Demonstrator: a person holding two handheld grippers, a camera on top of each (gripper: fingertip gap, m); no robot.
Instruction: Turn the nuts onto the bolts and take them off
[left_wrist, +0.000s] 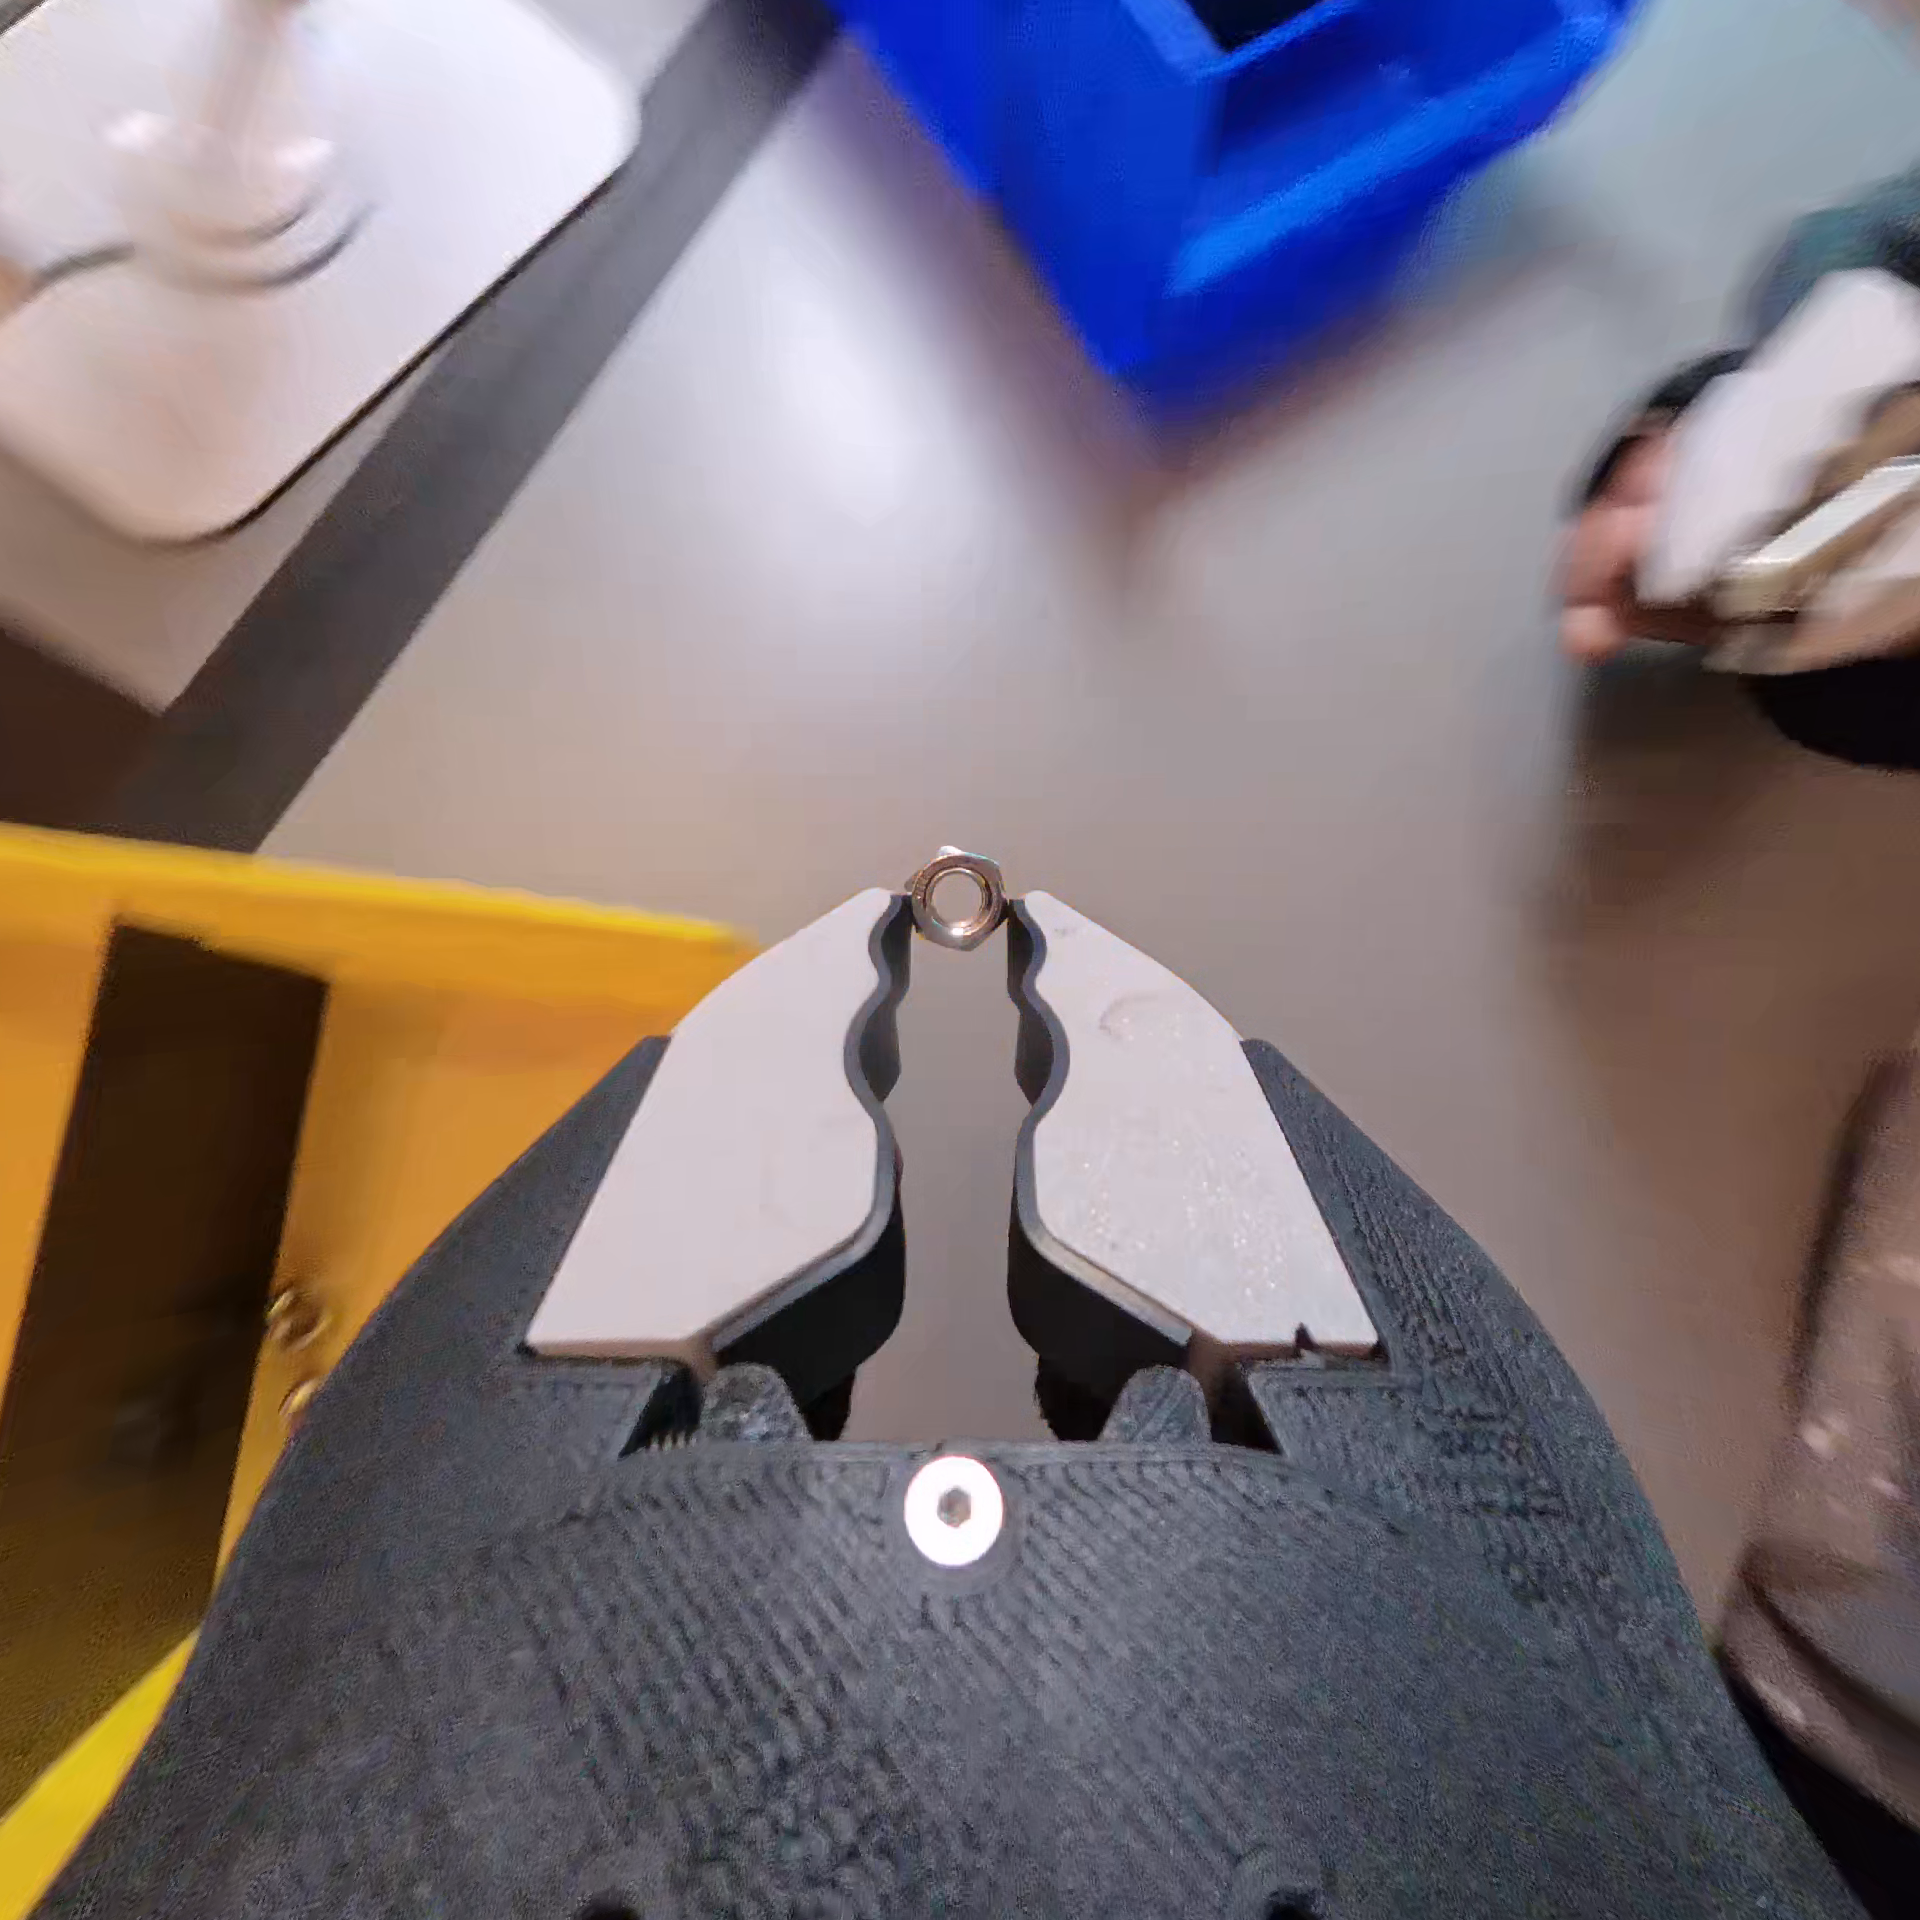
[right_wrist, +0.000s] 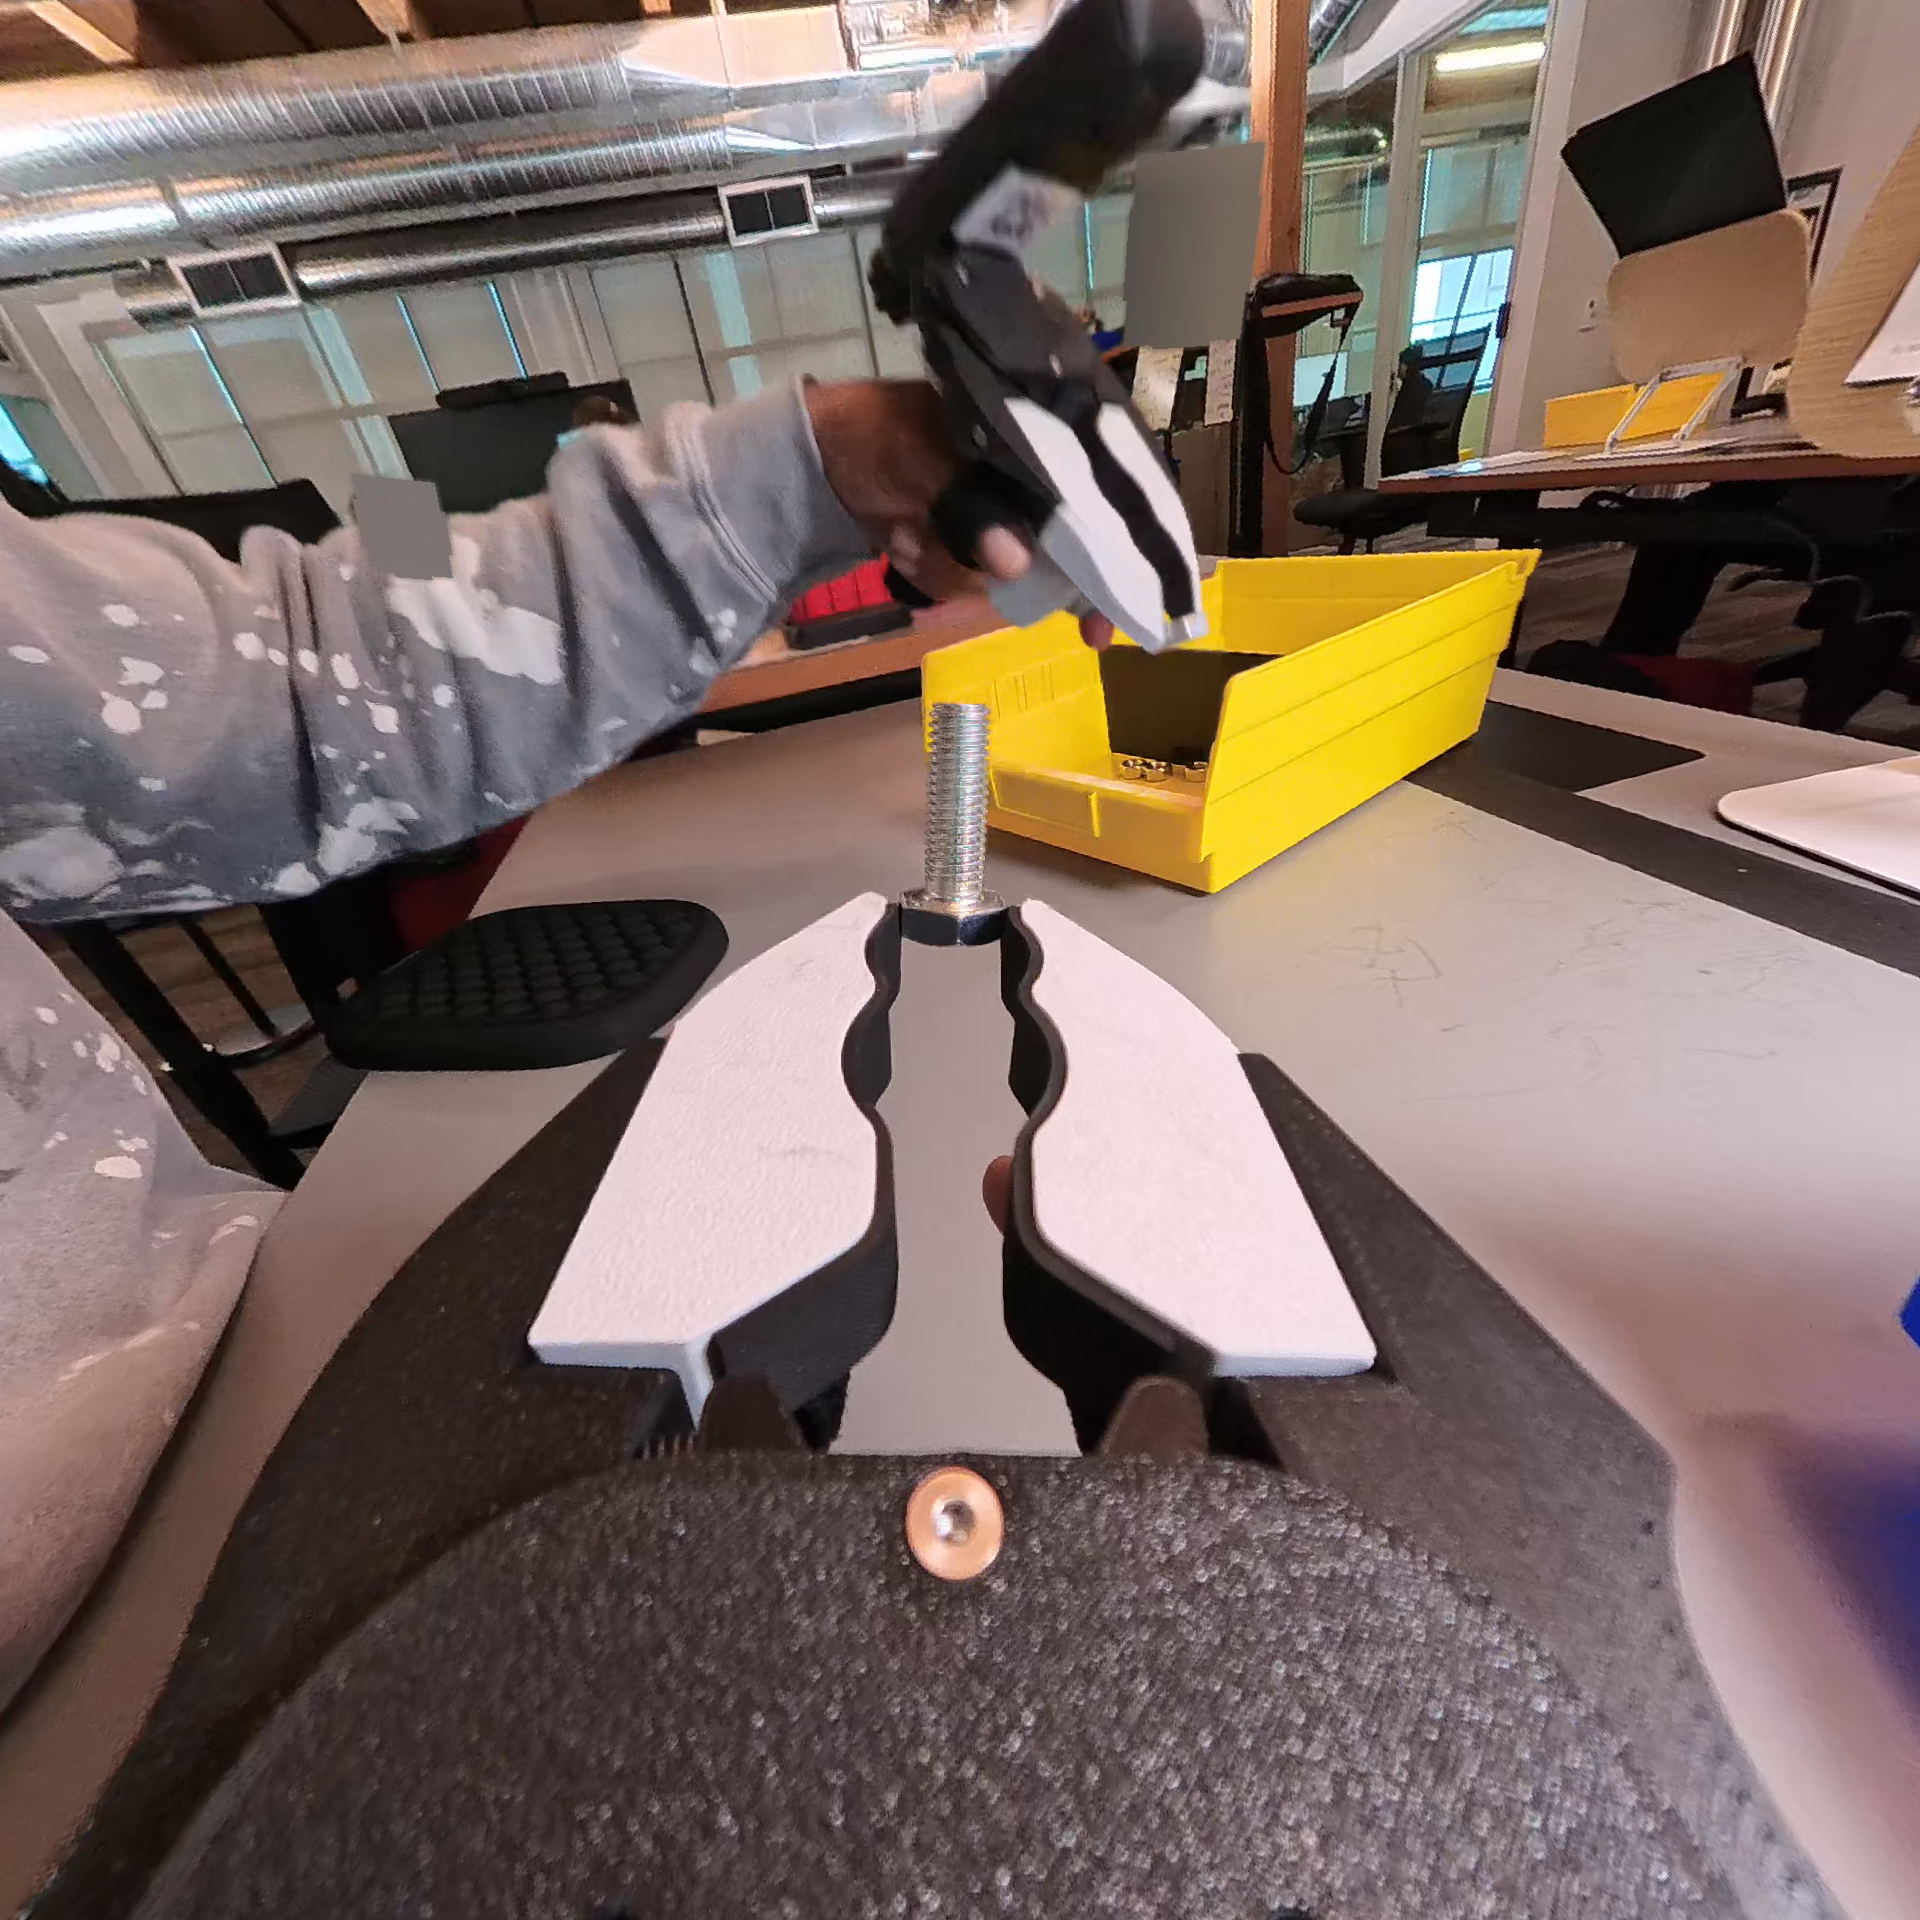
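My left gripper (left_wrist: 958, 906) is shut on a small silver hex nut (left_wrist: 956, 900), held at the fingertips above the grey table. It also shows in the right wrist view (right_wrist: 1182, 621), pointing down above and to the right of the bolt's tip. My right gripper (right_wrist: 952, 918) is shut on the hex head of a silver bolt (right_wrist: 958, 800), whose threaded shank stands upright. The right gripper shows blurred at the right edge of the left wrist view (left_wrist: 1766, 520). The nut and the bolt are apart.
A yellow bin (right_wrist: 1299, 727) with several nuts inside stands on the grey table (right_wrist: 1455, 1039) behind the bolt; it also shows at lower left in the left wrist view (left_wrist: 395, 997). A blue bin (left_wrist: 1195, 166) is farther off. A white pad (left_wrist: 260, 312) and a black chair seat (right_wrist: 530, 982) lie nearby.
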